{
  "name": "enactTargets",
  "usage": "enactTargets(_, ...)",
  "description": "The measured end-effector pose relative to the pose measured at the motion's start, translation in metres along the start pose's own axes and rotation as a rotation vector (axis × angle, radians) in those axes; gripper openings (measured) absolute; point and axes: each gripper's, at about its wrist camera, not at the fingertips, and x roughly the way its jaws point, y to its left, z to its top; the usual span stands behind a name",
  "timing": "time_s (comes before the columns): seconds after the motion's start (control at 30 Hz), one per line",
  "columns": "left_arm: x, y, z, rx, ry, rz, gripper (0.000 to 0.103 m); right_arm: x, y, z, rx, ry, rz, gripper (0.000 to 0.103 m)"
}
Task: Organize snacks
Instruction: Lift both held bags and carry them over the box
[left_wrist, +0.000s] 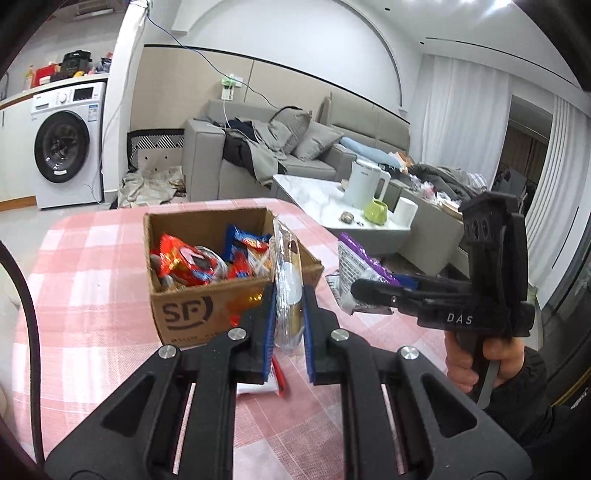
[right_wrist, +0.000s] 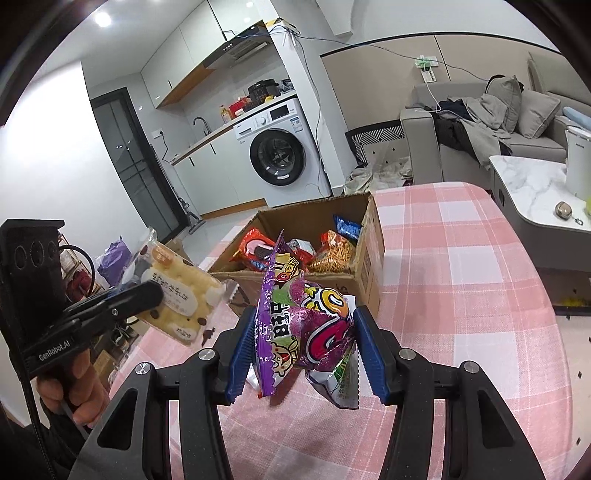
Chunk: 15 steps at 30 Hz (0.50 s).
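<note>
A cardboard box (left_wrist: 184, 314) stands on the pink checked tablecloth and holds several snack packets; it also shows in the right wrist view (right_wrist: 364, 273). My left gripper (left_wrist: 289, 295) is shut on a clear biscuit pack (left_wrist: 286, 280), held upright just right of the box's near corner; the same pack shows in the right wrist view (right_wrist: 177, 291). My right gripper (right_wrist: 304, 343) is shut on a purple snack bag (right_wrist: 314, 332), held above the cloth in front of the box; the bag shows in the left wrist view (left_wrist: 354, 262).
The tablecloth (right_wrist: 461, 295) covers the table around the box. A small white and red packet (left_wrist: 266, 384) lies under my left gripper. A marble coffee table (left_wrist: 314, 192) with a white kettle (left_wrist: 365, 184), a sofa and a washing machine stand beyond.
</note>
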Motion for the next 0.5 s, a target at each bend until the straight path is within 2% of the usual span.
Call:
enactTargets(0.27, -0.022, -0.004, 0.024, 0.019, -0.05, 0.045, 0.01, 0.0, 0.01, 0.02, -0.02, -0.027, 0.011, 0.053)
enactTargets(0.5, -0.018, 0.004, 0.045, 0.01, -0.066, 0.075, 0.01, 0.003, 0.016, 0.04, -0.028, -0.046, 0.017, 0.053)
